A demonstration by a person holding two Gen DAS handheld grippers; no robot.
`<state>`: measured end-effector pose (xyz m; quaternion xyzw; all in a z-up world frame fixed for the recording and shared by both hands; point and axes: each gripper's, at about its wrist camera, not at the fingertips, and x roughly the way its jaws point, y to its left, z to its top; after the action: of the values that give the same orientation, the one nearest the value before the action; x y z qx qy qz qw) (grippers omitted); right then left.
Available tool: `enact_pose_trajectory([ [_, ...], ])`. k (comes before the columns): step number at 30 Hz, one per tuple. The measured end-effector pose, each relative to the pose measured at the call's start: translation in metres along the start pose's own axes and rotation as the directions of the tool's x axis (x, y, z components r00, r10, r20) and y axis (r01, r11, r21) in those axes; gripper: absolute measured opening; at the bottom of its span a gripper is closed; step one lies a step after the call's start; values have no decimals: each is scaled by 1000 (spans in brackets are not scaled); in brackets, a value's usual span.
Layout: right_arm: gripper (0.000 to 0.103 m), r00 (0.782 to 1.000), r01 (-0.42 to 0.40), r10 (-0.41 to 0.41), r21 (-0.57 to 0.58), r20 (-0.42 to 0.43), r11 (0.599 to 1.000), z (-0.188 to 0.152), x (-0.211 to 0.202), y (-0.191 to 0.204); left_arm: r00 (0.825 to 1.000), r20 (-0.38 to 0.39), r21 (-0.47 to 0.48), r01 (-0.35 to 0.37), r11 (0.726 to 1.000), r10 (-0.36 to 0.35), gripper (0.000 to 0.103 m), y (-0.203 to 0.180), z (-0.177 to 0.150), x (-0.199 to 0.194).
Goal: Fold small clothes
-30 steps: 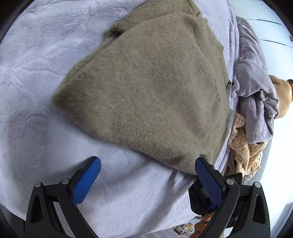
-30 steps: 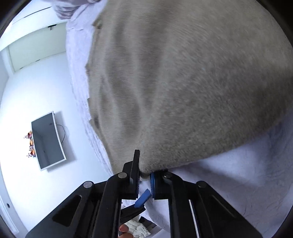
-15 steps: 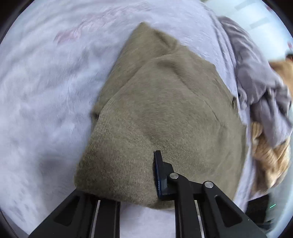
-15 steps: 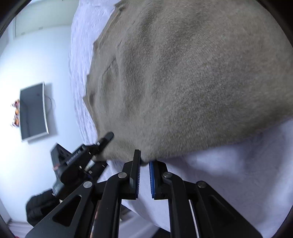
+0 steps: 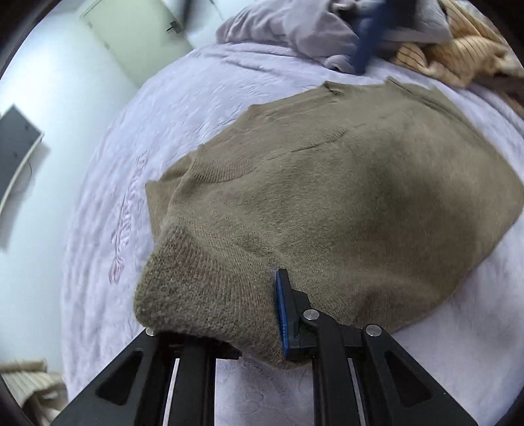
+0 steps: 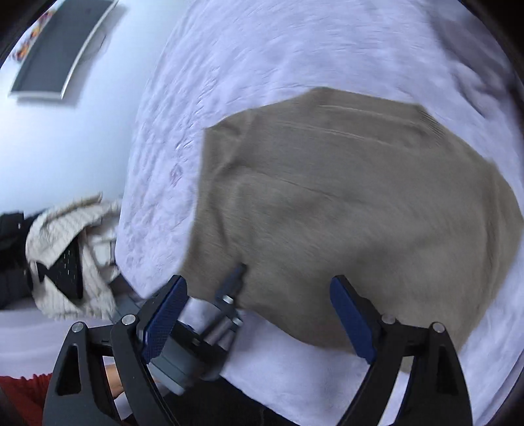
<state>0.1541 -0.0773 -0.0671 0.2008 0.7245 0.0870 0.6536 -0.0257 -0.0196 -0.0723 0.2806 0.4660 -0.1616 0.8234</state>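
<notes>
Bedspread; left tool clamping sweater, right tool opening, empty.

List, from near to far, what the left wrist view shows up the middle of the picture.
left hand-held gripper → olive-brown knitted sweater → lavender bedspread → crumpled grey garment

We see the sweater lying on the bed, near its front edge; a heap of clothes sits at the far edge behind it.
</notes>
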Motion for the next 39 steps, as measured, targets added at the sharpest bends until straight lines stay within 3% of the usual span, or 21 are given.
enact_pose_trajectory([
  [3, 91, 991, 31, -41, -75, -126, 997, 32, 26, 30, 1000, 17, 43, -13, 999, 12, 17, -4, -1, 0],
  [7, 91, 949, 106, -155, -187, -276, 977, 64, 82, 70, 999, 34, 88, -31, 996, 28, 17, -8, -4, 0],
  [14, 92, 844, 234, -356, -323, -400, 917, 82, 157, 106, 999, 32, 114, -39, 993, 36, 17, -11, -6, 0],
  [19, 89, 755, 342, -534, -466, -381, 816, 68, 191, 114, 997, 45, 147, -69, 987, 63, 17, -19, -10, -1],
  [20, 69, 748, 350, -551, -486, -369, 801, 65, 192, 114, 997, 45, 150, -68, 986, 62, 17, -19, -11, -2],
  [21, 33, 734, 372, -583, -511, -348, 775, 62, 191, 114, 997, 47, 150, -65, 986, 59, 17, -20, -9, -3],
  [22, 29, 721, 406, -615, -523, -320, 749, 60, 186, 110, 997, 53, 151, -66, 986, 58, 17, -20, -8, -6],
  [25, 25, 768, 385, -567, -493, -298, 780, 58, 163, 101, 996, 74, 151, -63, 986, 52, 17, -22, -1, -17],
  [31, 24, 870, 353, -462, -434, -174, 828, 40, 86, 79, 986, 161, 211, -65, 975, 31, 17, -45, 22, -53],
  [36, 23, 921, 342, -385, -347, -63, 874, 18, 18, 48, 975, 221, 276, -60, 959, -3, 17, -72, 46, -79],
  [39, 23, 937, 337, -350, -291, 8, 895, 13, -26, 22, 966, 254, 338, -46, 940, -44, 17, -96, 59, -95],
])
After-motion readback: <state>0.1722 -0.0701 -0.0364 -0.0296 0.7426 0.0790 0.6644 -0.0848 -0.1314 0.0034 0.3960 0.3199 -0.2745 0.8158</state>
